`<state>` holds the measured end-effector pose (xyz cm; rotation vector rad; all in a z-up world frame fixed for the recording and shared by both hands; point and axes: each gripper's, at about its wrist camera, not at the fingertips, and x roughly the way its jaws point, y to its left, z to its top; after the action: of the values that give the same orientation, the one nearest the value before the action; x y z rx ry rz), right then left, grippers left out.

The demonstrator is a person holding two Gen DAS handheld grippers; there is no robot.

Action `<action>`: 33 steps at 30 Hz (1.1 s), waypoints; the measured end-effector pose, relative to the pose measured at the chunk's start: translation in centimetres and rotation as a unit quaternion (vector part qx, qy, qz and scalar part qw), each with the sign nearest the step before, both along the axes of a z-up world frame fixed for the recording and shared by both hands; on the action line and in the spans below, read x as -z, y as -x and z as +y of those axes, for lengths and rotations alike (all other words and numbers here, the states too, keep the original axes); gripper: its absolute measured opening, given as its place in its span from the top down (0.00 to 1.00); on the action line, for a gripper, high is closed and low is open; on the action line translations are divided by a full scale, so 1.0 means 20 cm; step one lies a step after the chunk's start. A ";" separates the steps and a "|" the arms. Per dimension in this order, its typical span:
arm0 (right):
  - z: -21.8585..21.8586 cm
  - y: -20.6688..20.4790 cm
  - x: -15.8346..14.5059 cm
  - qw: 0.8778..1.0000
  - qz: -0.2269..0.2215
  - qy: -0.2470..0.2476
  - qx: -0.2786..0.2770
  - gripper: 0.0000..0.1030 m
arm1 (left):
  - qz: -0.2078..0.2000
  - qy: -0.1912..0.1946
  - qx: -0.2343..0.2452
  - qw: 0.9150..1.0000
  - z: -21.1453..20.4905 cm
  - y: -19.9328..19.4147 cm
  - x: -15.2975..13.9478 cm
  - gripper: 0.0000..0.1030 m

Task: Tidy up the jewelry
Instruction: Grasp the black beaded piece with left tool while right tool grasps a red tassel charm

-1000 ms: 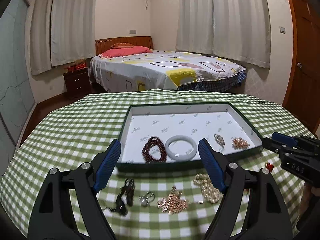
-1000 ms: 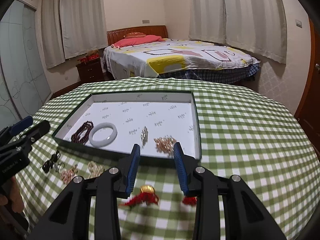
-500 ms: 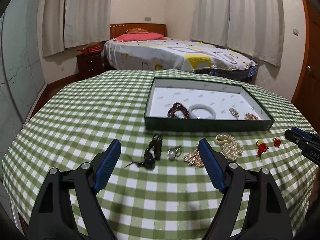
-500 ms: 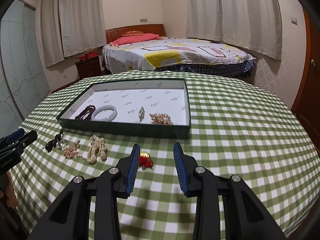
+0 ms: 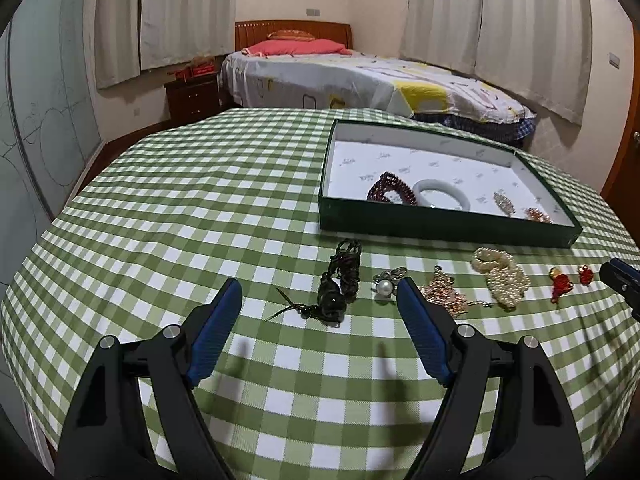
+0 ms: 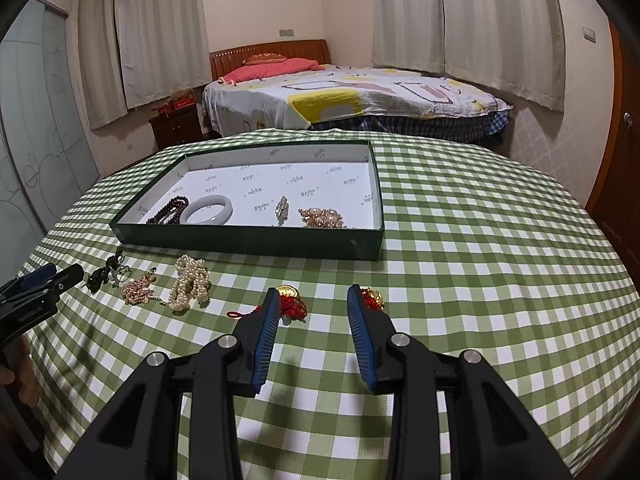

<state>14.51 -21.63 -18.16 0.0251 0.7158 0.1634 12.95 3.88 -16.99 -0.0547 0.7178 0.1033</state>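
Observation:
Loose jewelry lies in a row on the checked tablecloth in front of a green tray [image 5: 440, 229]. My left gripper [image 5: 318, 285] hovers just above the dark bead necklace [image 5: 340, 280]. Its jaws are closing, with the necklace between the tips and untouched. To its right lie a pearl ring [image 5: 386, 285], a rose-gold piece [image 5: 444, 294] and a pearl strand [image 5: 500, 280]. My right gripper [image 6: 313, 290] stands open with bare cloth between its fingers. One red knot ornament [image 6: 294, 304] lies by its left tip and a second [image 6: 372, 298] by its right tip.
The tray [image 6: 248, 240] holds a dark red bracelet [image 6: 168, 210], a white bangle [image 6: 206, 210] and two gold pieces [image 6: 322, 218]. The round table drops off at its edges on all sides. A bed [image 6: 360, 100] stands beyond it.
Both grippers drew back from the tray and sank toward the table. The left one swung left, so the dark necklace lies between its tips. The red ornaments sit by the right tips.

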 end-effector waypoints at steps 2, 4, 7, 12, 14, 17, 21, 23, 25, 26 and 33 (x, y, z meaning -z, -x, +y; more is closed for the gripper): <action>0.00 -0.01 0.01 1.000 0.003 -0.001 -0.001 0.66 | 0.010 0.000 0.001 1.000 0.00 -0.03 0.02 0.32; 0.00 -0.02 0.01 1.000 0.005 -0.001 -0.001 0.66 | 0.024 -0.001 0.002 1.000 0.01 -0.07 0.04 0.38; 0.00 -0.04 0.02 1.000 0.010 -0.003 0.001 0.66 | 0.042 -0.003 -0.005 0.999 0.02 -0.11 0.08 0.43; -0.01 -0.05 0.04 1.000 0.016 -0.006 0.002 0.66 | 0.063 0.002 -0.020 0.998 0.07 -0.13 0.13 0.49; -0.01 -0.06 0.04 1.000 0.018 -0.006 0.002 0.66 | 0.064 0.002 -0.021 0.998 0.07 -0.12 0.13 0.49; -0.01 -0.07 0.05 1.000 0.020 -0.007 0.002 0.66 | 0.063 0.002 -0.020 0.998 0.07 -0.13 0.13 0.49; -0.01 -0.07 0.05 1.000 0.021 -0.007 0.003 0.66 | 0.060 0.002 -0.004 0.998 0.06 -0.14 0.12 0.62; -0.02 -0.07 0.06 1.000 0.022 -0.008 0.006 0.66 | 0.057 0.000 0.012 0.998 0.03 -0.15 0.12 0.73; -0.02 -0.08 0.07 1.000 0.024 -0.007 0.007 0.66 | 0.055 -0.002 0.026 0.998 0.01 -0.15 0.12 0.82; -0.03 -0.08 0.07 1.000 0.026 -0.008 0.008 0.66 | 0.053 -0.004 0.030 0.998 0.00 -0.14 0.12 0.83; -0.05 -0.09 0.09 0.999 0.034 -0.005 0.015 0.66 | 0.047 0.010 0.029 0.998 0.01 -0.13 0.12 0.83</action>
<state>16.40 -22.66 -20.04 0.0523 0.7825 0.1373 15.63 4.11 -19.42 -0.0478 0.8139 0.0428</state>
